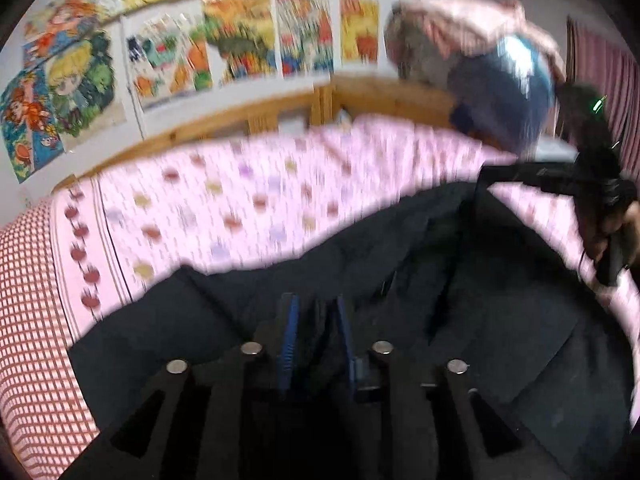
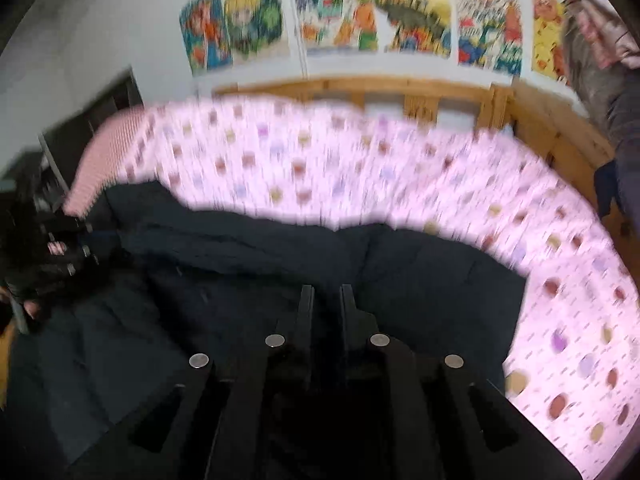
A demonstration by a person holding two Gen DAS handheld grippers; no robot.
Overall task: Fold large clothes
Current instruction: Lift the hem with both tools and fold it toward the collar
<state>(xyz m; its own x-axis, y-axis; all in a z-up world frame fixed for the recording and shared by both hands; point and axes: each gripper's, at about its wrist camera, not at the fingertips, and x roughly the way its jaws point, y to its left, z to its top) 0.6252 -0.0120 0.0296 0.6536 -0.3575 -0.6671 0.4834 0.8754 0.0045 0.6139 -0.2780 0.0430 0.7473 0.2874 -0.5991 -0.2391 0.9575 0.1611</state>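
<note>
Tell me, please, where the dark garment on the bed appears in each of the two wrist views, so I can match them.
Left wrist view: the dark garment fills the lower middle and right, ahead of the left claw.
Right wrist view: the dark garment covers the lower left and centre, ahead of the right claw.
Shared landmark: the pink dotted bedsheet beyond it, below the wooden bed rail.

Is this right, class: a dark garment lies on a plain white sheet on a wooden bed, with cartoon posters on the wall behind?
One slip: the sheet is not plain white. It is pink with coloured dots, as the right wrist view shows. The rest stands: the dark garment lies on it, the bed is wooden, and cartoon posters hang on the wall behind.
</note>
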